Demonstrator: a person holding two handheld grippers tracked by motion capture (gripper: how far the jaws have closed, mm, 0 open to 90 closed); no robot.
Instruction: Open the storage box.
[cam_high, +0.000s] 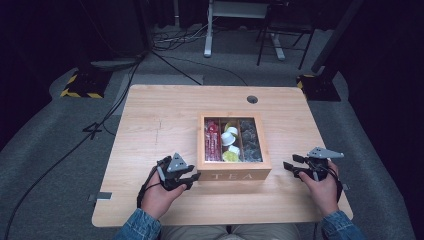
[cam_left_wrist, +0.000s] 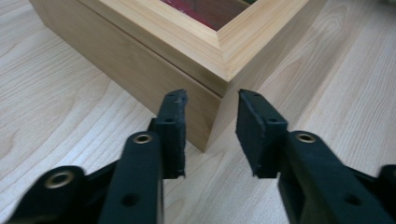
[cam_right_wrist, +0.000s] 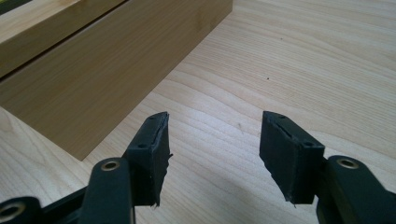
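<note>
A wooden box marked TEA (cam_high: 233, 175) stands at the table's middle, with red packets (cam_high: 212, 140), white and yellow capsules (cam_high: 230, 140) and dark packets (cam_high: 250, 140) showing in three compartments. My left gripper (cam_high: 192, 179) sits at the box's near left corner. In the left gripper view its jaws (cam_left_wrist: 211, 100) stand apart, with the box corner (cam_left_wrist: 219, 88) just ahead of the gap and no pad pressing on it. My right gripper (cam_high: 291, 165) hovers to the right of the box, a short way off. Its jaws (cam_right_wrist: 215, 121) are open over bare wood beside the box wall (cam_right_wrist: 93, 70).
The light wooden table (cam_high: 150, 130) has a round cable hole (cam_high: 252, 99) near its far edge. Beyond it lie grey carpet, cables (cam_high: 175, 40) and desk legs (cam_high: 207, 30). A yellow-and-black striped base (cam_high: 82, 85) stands off the far left corner.
</note>
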